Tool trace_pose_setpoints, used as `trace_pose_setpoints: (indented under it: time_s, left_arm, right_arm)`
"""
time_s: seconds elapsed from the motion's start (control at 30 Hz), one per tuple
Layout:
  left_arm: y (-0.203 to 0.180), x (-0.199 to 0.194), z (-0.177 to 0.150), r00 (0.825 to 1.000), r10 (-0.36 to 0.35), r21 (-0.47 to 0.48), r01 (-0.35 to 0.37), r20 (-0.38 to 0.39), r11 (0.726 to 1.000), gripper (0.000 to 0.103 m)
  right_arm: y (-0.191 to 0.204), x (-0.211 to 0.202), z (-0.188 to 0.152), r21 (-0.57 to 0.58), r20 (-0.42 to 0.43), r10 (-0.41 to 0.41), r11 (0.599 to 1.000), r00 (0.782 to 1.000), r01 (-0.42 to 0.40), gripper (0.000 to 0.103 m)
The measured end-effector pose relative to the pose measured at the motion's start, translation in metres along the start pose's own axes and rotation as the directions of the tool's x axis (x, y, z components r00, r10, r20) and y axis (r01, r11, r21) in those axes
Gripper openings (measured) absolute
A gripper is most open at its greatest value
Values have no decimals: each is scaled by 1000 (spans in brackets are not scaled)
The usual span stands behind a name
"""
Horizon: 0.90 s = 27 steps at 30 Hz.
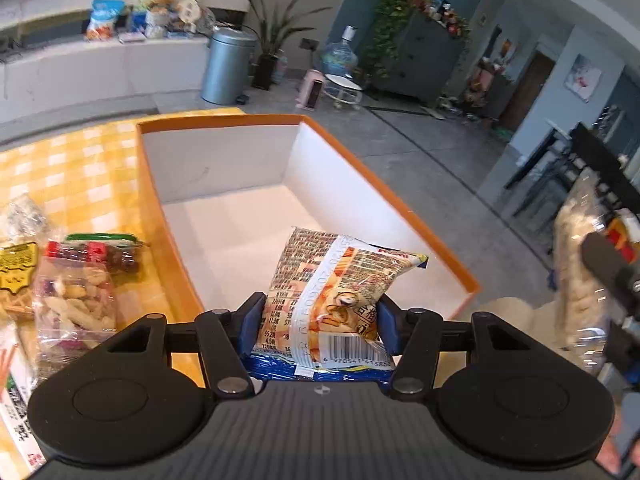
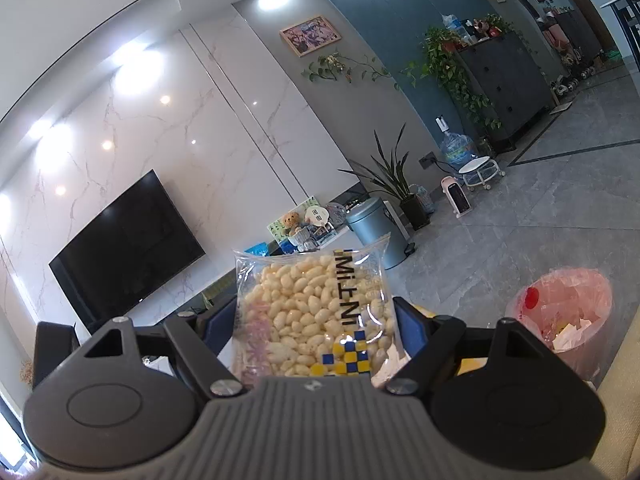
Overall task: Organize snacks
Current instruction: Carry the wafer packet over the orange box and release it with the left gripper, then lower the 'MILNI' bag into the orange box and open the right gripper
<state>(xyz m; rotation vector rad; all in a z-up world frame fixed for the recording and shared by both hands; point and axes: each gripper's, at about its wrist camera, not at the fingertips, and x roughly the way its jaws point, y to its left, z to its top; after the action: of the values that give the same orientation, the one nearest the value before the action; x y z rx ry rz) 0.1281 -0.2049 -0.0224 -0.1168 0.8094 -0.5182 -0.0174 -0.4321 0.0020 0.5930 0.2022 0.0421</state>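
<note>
My left gripper (image 1: 320, 320) is shut on an orange and blue printed snack bag (image 1: 340, 280), held over the near end of an orange-rimmed white box (image 1: 224, 120) whose white floor is bare. My right gripper (image 2: 316, 324) is shut on a clear bag of pale puffed kernels (image 2: 304, 312), lifted up and pointing out at the room. That same clear bag (image 1: 576, 272) shows at the right edge of the left wrist view, beside the box's right wall.
On the yellow checked tablecloth (image 1: 80, 168) left of the box lie several snack packs, among them a clear bag of mixed crackers (image 1: 76, 300). A pink-lined waste bin (image 2: 564, 316) stands on the floor at lower right. A grey metal bin (image 2: 372, 232) stands further back.
</note>
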Motion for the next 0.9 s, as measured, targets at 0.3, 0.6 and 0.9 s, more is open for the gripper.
trace_pose_setpoints:
  time_s: [0.3, 0.6, 0.9]
  left_arm:
    - [-20, -11, -10, 994, 97, 99, -101, 51, 990, 87]
    - [-5, -55, -16, 978, 140, 37, -147, 154, 988, 90]
    - [57, -78, -31, 962, 218, -208, -183, 161, 961, 90]
  right_arm:
    - [8, 9, 1, -50, -35, 1, 999, 999, -3, 79]
    - [25, 37, 11, -95, -159, -3, 995, 987, -12, 79]
    - [70, 88, -14, -249, -305, -70, 969, 950, -9, 79]
